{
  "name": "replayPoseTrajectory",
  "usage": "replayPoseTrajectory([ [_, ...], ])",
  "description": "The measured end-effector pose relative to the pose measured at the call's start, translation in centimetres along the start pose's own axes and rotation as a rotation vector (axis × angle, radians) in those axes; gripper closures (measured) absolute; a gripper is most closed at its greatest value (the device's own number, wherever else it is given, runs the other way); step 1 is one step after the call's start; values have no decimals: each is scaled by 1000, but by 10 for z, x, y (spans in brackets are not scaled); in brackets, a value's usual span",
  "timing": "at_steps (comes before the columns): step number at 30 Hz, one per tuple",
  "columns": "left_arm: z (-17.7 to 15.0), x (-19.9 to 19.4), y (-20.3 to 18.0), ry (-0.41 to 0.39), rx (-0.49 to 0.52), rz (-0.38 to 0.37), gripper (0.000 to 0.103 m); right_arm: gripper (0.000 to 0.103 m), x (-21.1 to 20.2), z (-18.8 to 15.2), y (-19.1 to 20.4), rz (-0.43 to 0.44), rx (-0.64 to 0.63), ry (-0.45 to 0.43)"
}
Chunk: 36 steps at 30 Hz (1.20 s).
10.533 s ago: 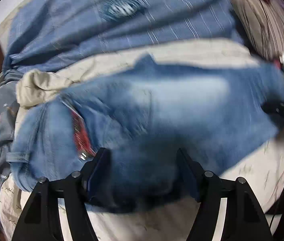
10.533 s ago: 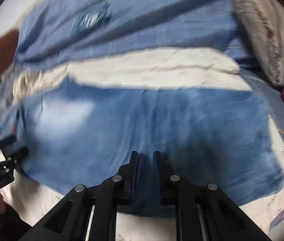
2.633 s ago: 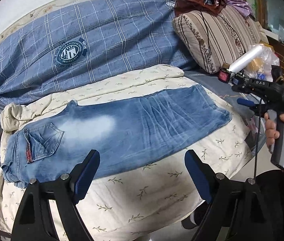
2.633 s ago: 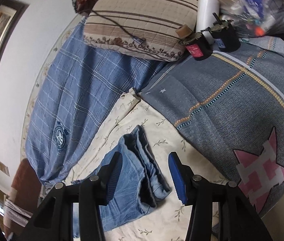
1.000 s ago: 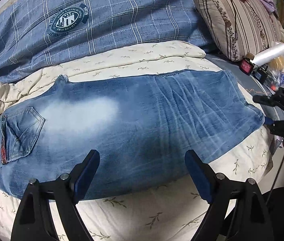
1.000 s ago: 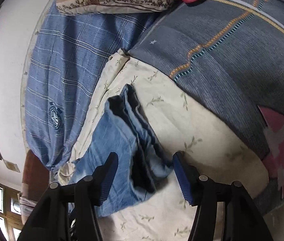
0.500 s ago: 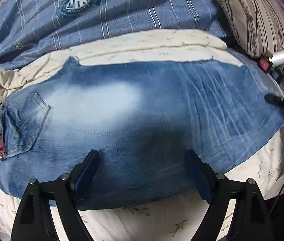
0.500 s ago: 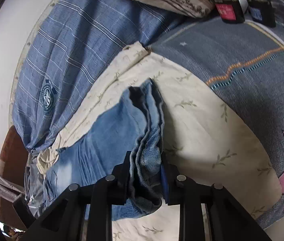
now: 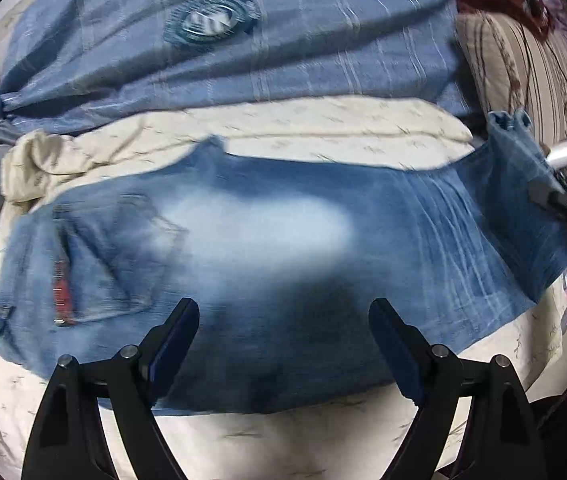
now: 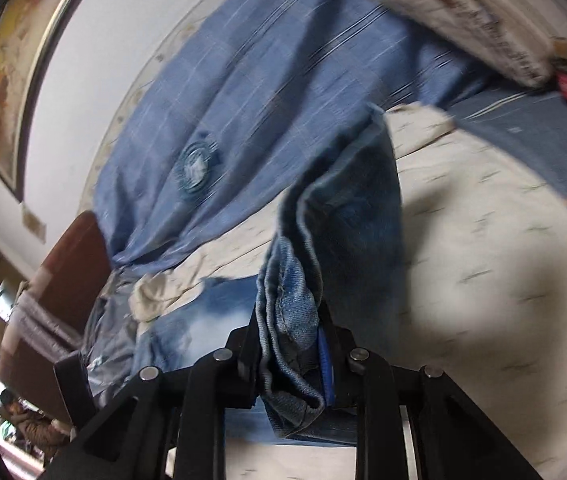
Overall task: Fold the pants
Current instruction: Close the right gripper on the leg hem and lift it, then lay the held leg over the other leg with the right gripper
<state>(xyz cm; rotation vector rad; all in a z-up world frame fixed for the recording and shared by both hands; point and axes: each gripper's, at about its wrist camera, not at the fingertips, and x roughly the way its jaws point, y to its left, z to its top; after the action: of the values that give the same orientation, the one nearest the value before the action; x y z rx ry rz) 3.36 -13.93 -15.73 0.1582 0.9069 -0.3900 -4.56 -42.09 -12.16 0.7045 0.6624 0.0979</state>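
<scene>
Blue faded jeans point(image 9: 267, 232) lie folded lengthwise across a cream floral sheet point(image 9: 323, 128), waist and back pocket at the left. My left gripper point(image 9: 283, 344) is open, its fingers spread just above the near edge of the jeans at mid-length. My right gripper point(image 10: 289, 344) is shut on the hem end of the jeans point(image 10: 291, 300) and holds it lifted off the bed. In the left wrist view that lifted hem point(image 9: 519, 168) stands up at the right, with the right gripper point(image 9: 563, 204) behind it.
A blue plaid blanket with a round badge point(image 9: 211, 24) covers the back of the bed. A striped pillow point(image 9: 531, 72) lies at the right, beside small items and a grey patterned blanket point(image 10: 523, 128). A brown chair point(image 10: 71, 264) stands at the bed's left.
My right gripper closed on the hem of the jeans and has lifted it off the bed. My left gripper moved down closer over the middle of the jeans, still open.
</scene>
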Motion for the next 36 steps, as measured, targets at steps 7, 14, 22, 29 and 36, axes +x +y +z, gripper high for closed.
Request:
replayPoseTrajectory([
  [7, 3, -18, 53, -67, -110, 5, 16, 79, 50, -23, 38, 68, -1, 105],
  [14, 3, -16, 91, -108, -220, 4, 16, 49, 113, -51, 48, 81, 95, 333],
  [22, -1, -8, 65, -116, -134, -71, 16, 48, 71, -28, 39, 137, 90, 103],
  [29, 6, 3, 11, -125, -7, -159, 16, 46, 81, 2, 14, 151, 180, 87],
  [36, 3, 41, -2, 7, 34, -106, 16, 46, 140, 13, 4, 101, 264, 203],
])
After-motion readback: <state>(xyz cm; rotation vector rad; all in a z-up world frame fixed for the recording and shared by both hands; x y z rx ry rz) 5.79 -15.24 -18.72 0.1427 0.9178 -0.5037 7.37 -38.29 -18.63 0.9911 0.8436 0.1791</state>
